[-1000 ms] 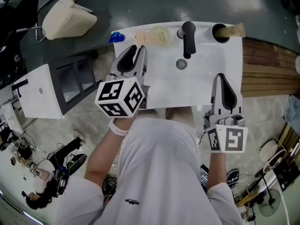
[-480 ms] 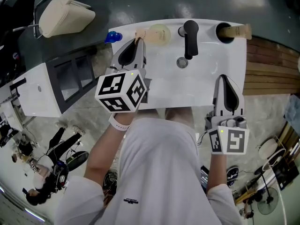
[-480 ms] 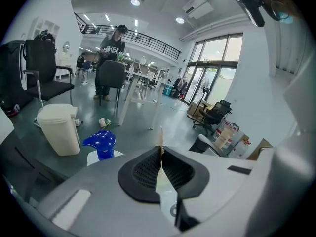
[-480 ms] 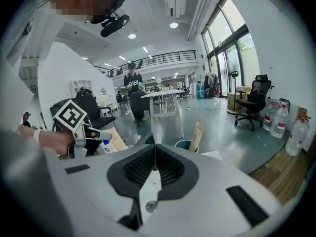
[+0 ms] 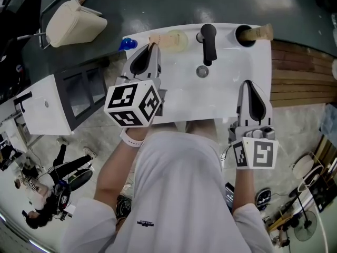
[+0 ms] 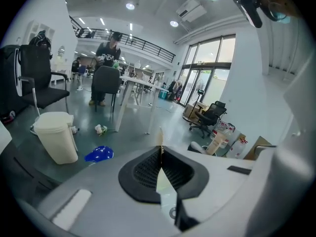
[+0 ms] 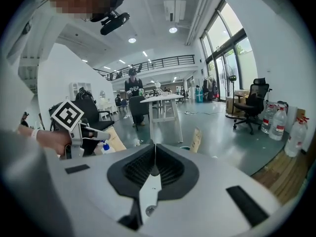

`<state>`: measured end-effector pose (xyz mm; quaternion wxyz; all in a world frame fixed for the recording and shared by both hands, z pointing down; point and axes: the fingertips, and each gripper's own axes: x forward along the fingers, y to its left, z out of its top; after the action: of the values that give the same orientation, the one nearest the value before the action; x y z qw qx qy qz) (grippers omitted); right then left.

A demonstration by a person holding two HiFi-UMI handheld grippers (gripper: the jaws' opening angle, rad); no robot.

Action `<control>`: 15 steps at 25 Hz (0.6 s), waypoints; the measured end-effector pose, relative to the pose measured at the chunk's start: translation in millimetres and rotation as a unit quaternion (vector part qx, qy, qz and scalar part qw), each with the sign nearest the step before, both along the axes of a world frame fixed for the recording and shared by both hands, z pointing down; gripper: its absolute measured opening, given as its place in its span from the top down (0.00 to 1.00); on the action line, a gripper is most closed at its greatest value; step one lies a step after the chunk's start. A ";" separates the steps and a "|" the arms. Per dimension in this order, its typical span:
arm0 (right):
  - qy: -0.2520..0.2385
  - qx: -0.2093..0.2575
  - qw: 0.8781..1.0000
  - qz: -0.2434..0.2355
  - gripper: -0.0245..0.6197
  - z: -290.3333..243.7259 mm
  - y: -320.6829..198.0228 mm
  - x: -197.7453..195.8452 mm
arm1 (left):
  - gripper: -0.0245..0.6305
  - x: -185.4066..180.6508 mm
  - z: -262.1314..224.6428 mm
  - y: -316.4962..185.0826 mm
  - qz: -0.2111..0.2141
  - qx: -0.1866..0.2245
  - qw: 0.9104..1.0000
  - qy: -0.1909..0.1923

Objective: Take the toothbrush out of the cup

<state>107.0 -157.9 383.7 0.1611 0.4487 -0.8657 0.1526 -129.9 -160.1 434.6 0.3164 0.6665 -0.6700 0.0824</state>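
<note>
White washbasin [image 5: 226,88], seen from above, with the person standing at its front edge and a gripper in each hand. A beige bin [image 5: 73,21] stands on the floor beyond the basin's left end, well apart from it.

Left gripper [image 5: 151,47]: reaches over the basin's back left corner. In the left gripper view its jaws stand closed together [image 6: 159,149], pinching a thin pale edge that rises past their tips.

Right gripper [image 5: 247,84]: held over the front right part of the basin, near no object. In the right gripper view its jaws [image 7: 155,147] meet along one seam, with nothing between them.

Black faucet [image 5: 208,41]: at the middle of the back rim, spout pointing toward the person.

Cup [image 5: 178,39]: pale and translucent, on the back rim just left of the faucet.

Dark cup [image 5: 243,34]: on the back rim right of the faucet, with a wooden piece [image 5: 260,32] leaning out to the right.

Toothbrush [image 5: 157,38]: pale wood, leaning left out of the translucent cup, its outer end at the left gripper's tips. It shows edge-on in the left gripper view [image 6: 159,136].

Blue object [image 5: 126,43]: on the floor beside the basin's back left corner.

Drain [image 5: 202,71]: in the bowl, just below the faucet's spout.
</note>
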 end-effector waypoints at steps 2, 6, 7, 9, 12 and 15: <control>-0.003 0.006 1.000 0.002 0.95 -6.4 1.1 0.1 | 0.95 0.6 -10.8 2.1 0.004 0.006 1.000 -0.003; -0.010 0.025 1.000 0.006 0.95 -23.2 1.3 -2.1 | 0.95 0.6 -35.7 7.7 0.013 0.023 1.000 -0.007; -0.012 0.030 0.999 0.007 0.95 -27.8 2.1 -2.3 | 0.95 1.0 -42.4 10.5 0.016 0.028 0.999 -0.008; -0.014 0.040 0.999 0.008 0.95 -37.0 5.2 -0.9 | 0.95 2.9 -55.9 18.4 0.020 0.037 0.999 -0.011; -0.014 0.056 0.998 0.010 0.95 -50.3 11.3 3.6 | 0.95 7.6 -75.8 32.5 0.027 0.051 0.998 -0.015; -0.014 0.069 0.997 0.014 0.95 -62.7 15.4 8.1 | 0.95 10.5 -95.4 46.2 0.033 0.064 0.997 -0.020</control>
<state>115.1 -142.6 320.9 0.1154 0.4683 -0.8701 0.1010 -119.4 -113.9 339.2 0.2564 0.7053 -0.6580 0.0627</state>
